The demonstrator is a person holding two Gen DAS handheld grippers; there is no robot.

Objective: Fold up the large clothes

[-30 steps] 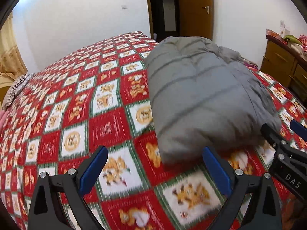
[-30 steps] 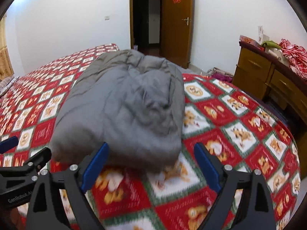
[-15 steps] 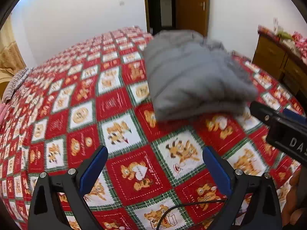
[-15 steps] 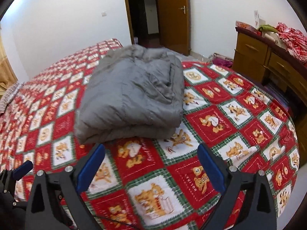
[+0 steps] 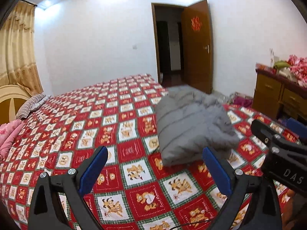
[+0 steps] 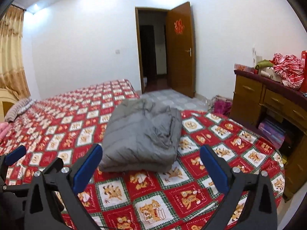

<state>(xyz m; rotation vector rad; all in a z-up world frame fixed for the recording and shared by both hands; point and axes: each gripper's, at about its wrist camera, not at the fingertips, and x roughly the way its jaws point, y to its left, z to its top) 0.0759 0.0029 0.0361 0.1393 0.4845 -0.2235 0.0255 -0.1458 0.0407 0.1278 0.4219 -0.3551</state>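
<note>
The left gripper (image 5: 155, 168) is held wide open and empty above the red patterned bedspread (image 5: 80, 126), the folded grey jacket (image 6: 142, 136) is seen lying ahead on it, and the right gripper (image 6: 151, 166) is likewise spread, gripping nothing.

White walls (image 6: 80, 44) are enclosing the room. A brown wooden door (image 6: 180, 51) is standing open onto a dark hallway. Gold curtains (image 5: 17, 51) are hanging at left. A wooden dresser (image 6: 268, 103) is carrying clutter at right. A red patterned bedspread (image 5: 107, 122) is covering the bed.
</note>
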